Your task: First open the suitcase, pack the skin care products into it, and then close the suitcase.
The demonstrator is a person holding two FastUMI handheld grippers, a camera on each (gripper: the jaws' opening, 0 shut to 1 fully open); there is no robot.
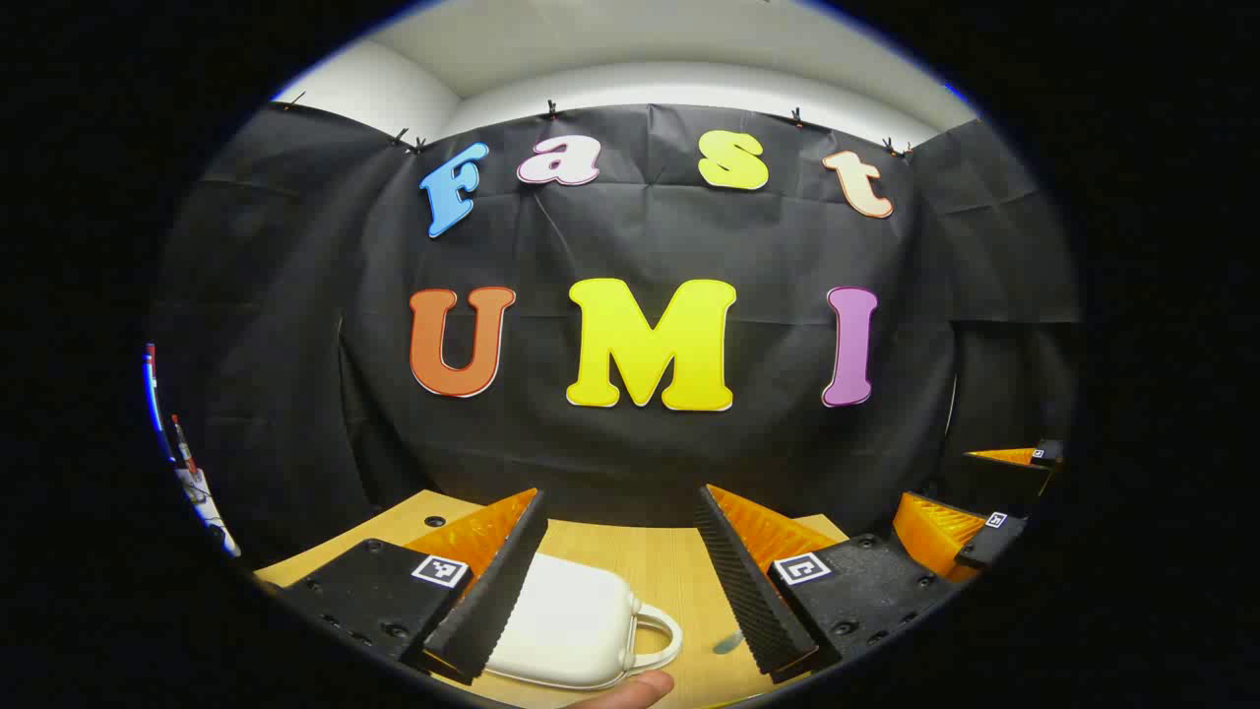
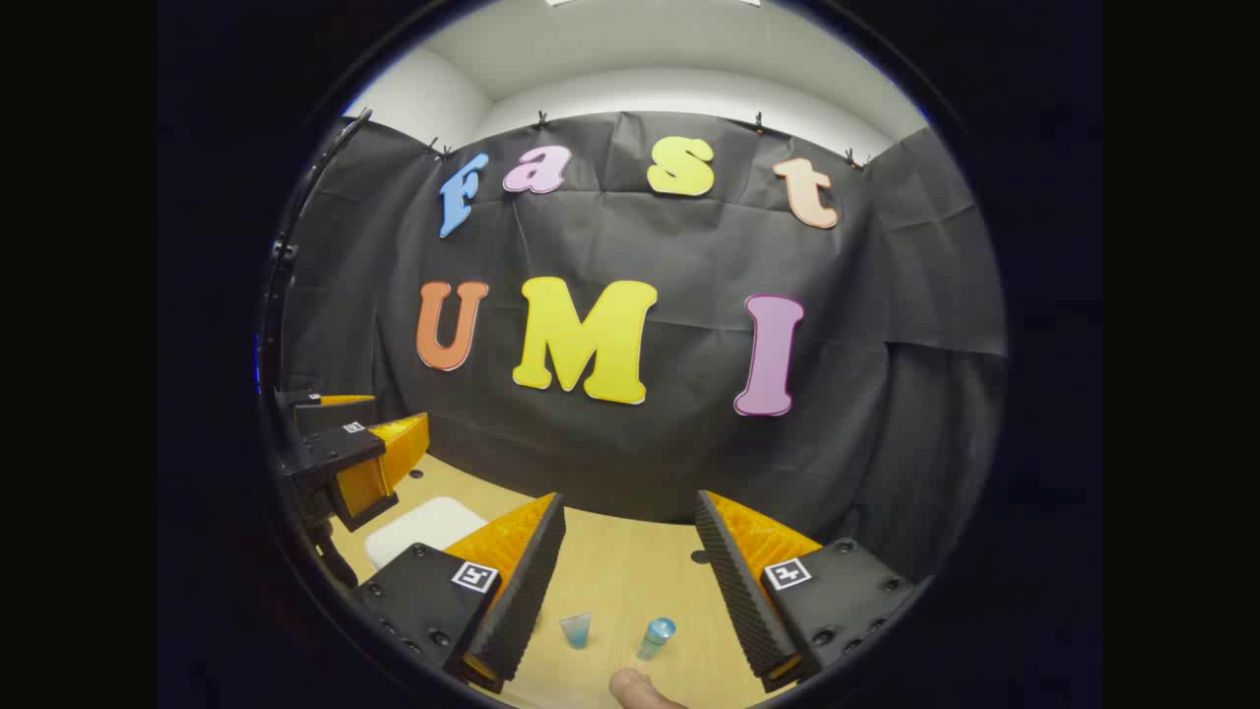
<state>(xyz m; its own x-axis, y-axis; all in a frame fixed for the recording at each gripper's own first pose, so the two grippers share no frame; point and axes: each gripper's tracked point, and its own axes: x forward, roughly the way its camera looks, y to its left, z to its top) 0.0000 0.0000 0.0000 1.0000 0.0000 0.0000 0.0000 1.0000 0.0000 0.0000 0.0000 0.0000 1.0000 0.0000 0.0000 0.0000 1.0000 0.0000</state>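
A small white suitcase lies flat and closed on the wooden table, its handle toward the right, partly behind my left gripper's left finger. My left gripper hovers open above it with nothing between its fingers. In the right gripper view the suitcase sits at the left. Two small blue skin care products, a cone-shaped one and a little bottle, stand on the table below my open right gripper. The left gripper shows at the far left, the right gripper at the far right.
A fingertip of the person pokes in at the bottom edge, also seen as a fingertip in the right gripper view. Black cloth wall closes the table's far side. Small round holes dot the tabletop.
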